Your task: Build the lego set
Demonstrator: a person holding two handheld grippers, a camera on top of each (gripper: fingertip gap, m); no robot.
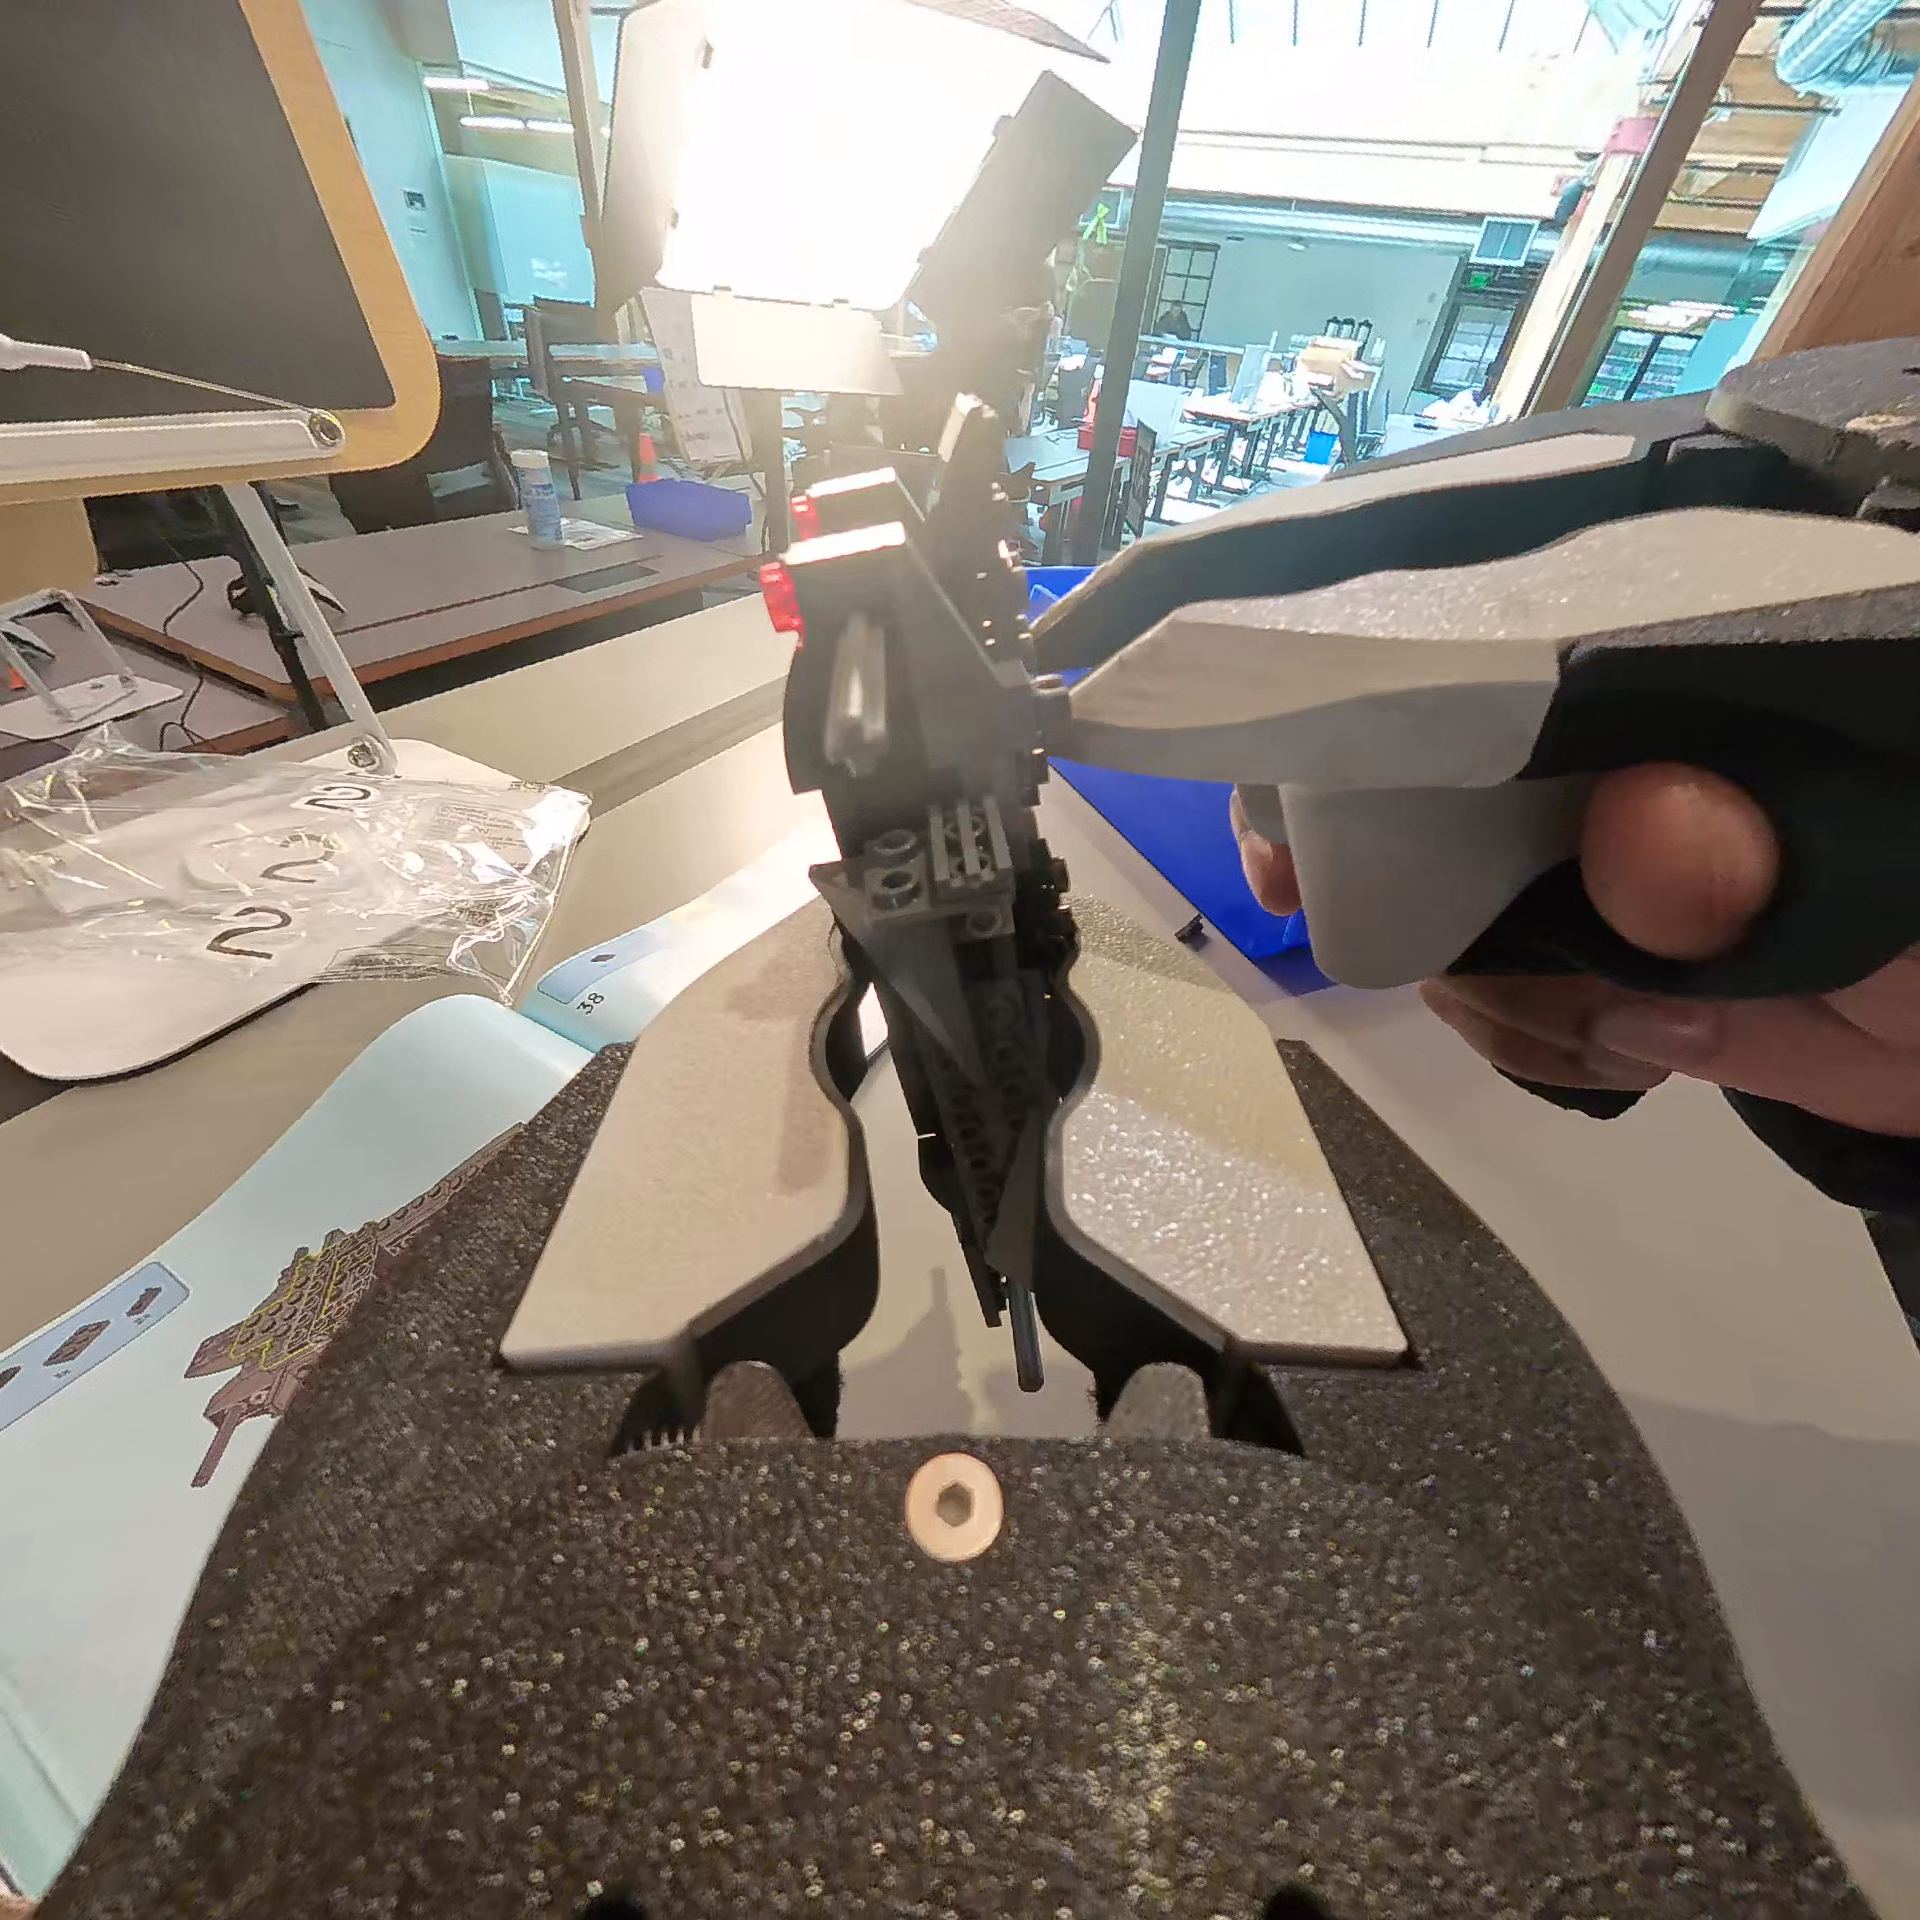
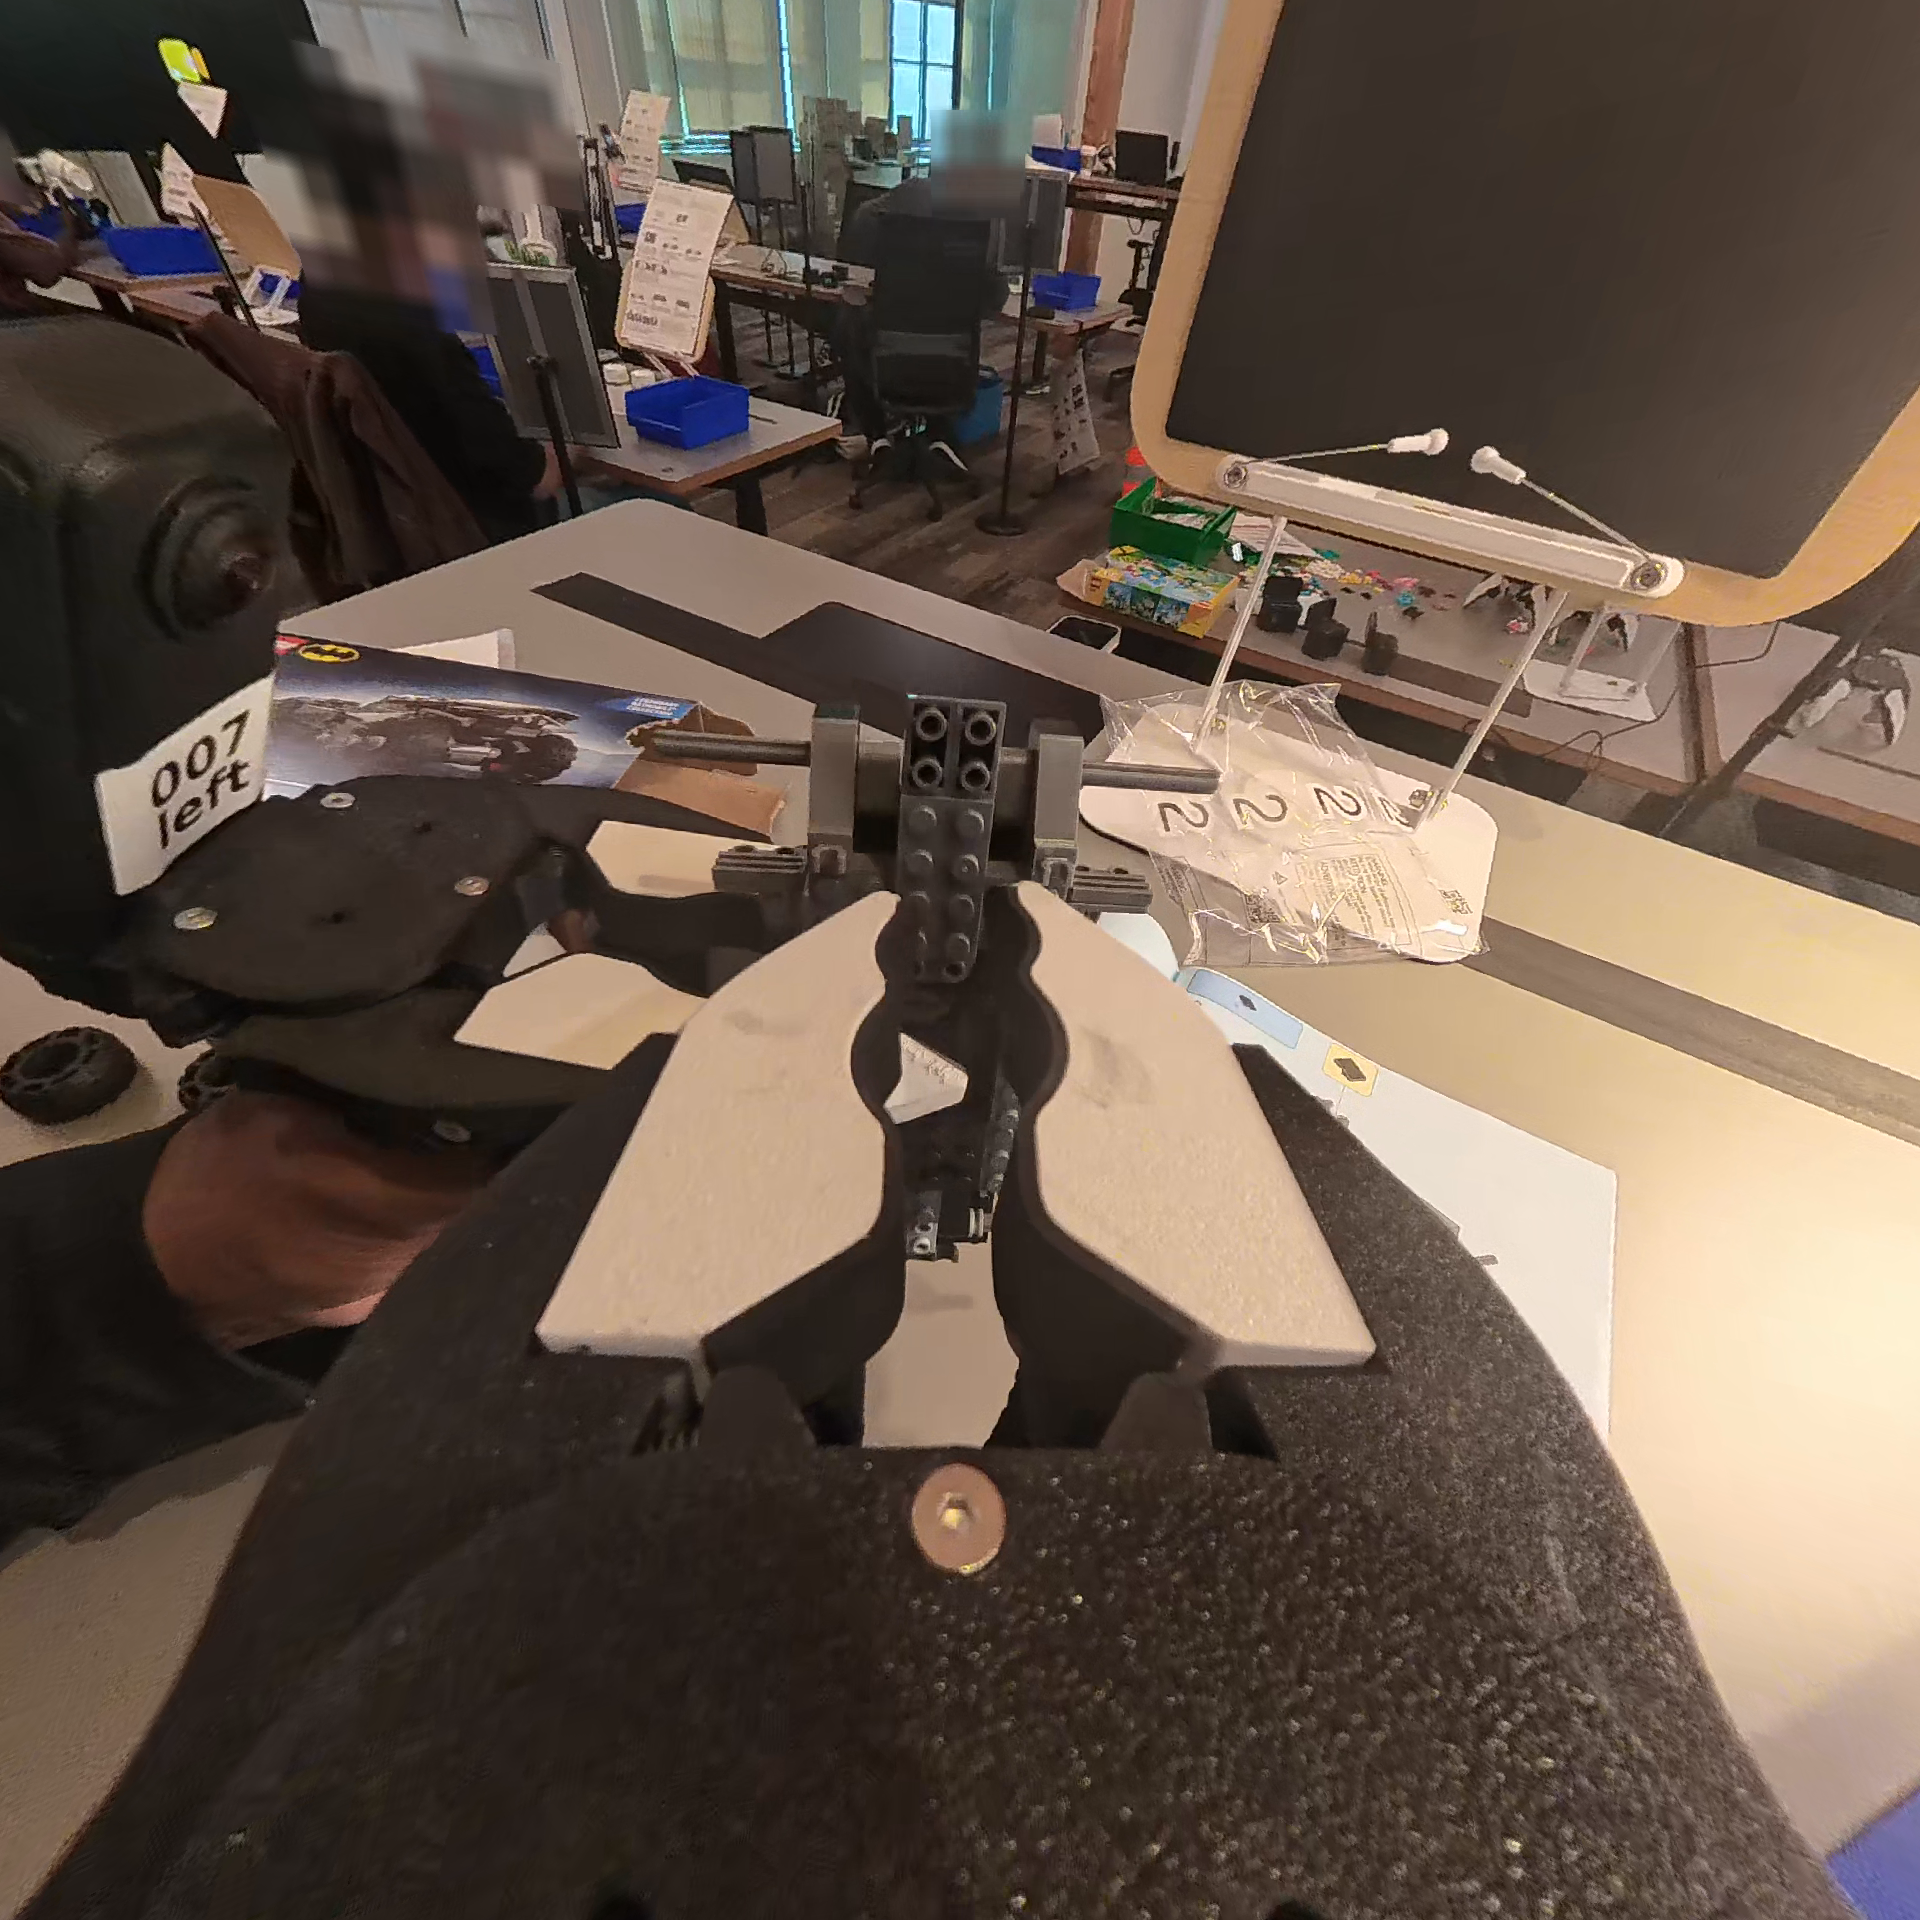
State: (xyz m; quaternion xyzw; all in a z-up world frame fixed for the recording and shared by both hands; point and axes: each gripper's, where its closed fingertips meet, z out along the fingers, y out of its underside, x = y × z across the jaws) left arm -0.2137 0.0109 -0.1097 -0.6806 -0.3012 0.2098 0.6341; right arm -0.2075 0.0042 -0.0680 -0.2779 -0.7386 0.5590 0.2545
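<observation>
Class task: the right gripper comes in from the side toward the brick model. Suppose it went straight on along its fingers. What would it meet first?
The dark grey brick model: the right gripper already has its fingertips at the model's side edge, clamped on it, while the left gripper grips its lower part. Beyond that, depth is unclear.

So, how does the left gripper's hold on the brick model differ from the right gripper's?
The left gripper takes the dark grey brick model deep between its fingers, at its lower end. The right gripper pinches only a side edge higher up, with its fingertips. The left fingers stand wider apart than the right ones. Both grip the same model.
</observation>
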